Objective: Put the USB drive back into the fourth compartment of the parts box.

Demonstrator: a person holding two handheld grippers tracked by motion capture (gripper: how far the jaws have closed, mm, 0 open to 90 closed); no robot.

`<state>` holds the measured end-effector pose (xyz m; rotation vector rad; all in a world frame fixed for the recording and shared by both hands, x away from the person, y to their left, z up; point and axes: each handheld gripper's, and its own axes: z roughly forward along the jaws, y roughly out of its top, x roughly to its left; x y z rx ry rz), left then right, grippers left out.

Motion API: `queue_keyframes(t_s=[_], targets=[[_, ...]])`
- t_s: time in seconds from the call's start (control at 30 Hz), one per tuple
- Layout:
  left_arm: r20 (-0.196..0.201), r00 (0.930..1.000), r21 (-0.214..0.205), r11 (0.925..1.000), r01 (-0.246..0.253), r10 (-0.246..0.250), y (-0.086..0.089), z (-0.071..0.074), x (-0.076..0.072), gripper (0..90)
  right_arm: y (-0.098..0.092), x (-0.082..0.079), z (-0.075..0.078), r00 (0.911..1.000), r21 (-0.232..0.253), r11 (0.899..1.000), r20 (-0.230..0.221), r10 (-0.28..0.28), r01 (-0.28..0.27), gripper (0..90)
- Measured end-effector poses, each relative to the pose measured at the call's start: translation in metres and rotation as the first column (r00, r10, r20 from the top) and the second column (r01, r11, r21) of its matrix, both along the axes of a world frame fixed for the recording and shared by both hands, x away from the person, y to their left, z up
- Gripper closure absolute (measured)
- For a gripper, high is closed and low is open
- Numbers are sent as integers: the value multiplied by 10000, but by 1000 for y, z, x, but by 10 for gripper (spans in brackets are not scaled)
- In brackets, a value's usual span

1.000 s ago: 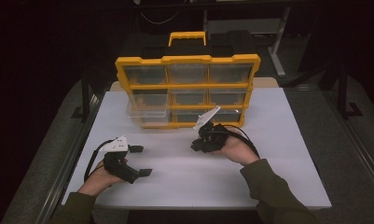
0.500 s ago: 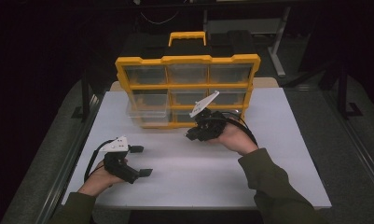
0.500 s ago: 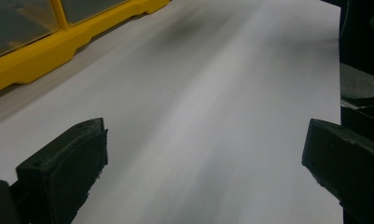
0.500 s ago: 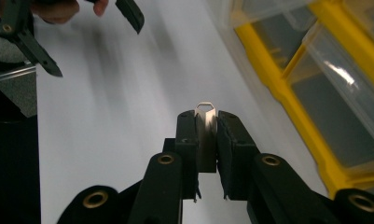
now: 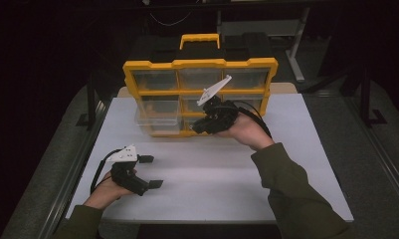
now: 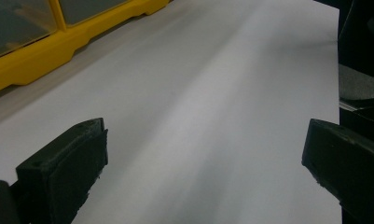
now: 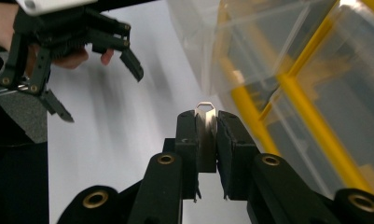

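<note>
One yellow plastic organiser case (image 5: 199, 67) with a black top and a single yellow carry handle stands upright at the far edge of the white table top (image 5: 227, 174). Its front shows three rows of clear drawers, three to a row in the two upper rows as far as can be counted; the bottom row is partly hidden behind the right hand. One clear plastic drawer (image 5: 157, 117), at the left of the middle row, is pulled out toward the person.

Two grippers are at work. The right gripper (image 5: 199, 127) is held raised in front of the case's lower drawers, just right of the pulled-out drawer. Its two black jaws are clenched on one small flat silvery metal piece (image 7: 205, 135) with a looped top end, which stands upright between the pads in the right gripper view, close to the clear drawers.

The left gripper (image 5: 151, 172) rests low over the table top near the front left, well apart from the case, its two jaws spread wide with nothing between them.
</note>
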<state>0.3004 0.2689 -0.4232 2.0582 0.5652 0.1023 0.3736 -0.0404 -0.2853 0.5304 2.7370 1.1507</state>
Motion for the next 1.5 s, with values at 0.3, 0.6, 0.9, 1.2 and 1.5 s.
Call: queue_keyframes(t_s=[0.3,0.6,0.9,1.2,1.5], targets=[[14,10000,-29,10000,-36,36,0,1,0,0,8,10,25,9997,239,9997,227,40,-45,779],[16,10000,-59,10000,-14,14,0,1,-1,0,26,24,39,9997,586,9983,234,53,-67,779],[-30,10000,-120,9999,-23,23,2,0,-1,0,47,36,41,9998,713,9974,151,117,-127,778],[15,10000,-137,9999,-28,29,2,1,-2,0,67,45,32,9999,604,9982,-114,8,-1,648],[8,10000,-144,9999,-46,46,3,1,-2,0,52,42,34,9996,972,9948,-54,-287,290,478]])
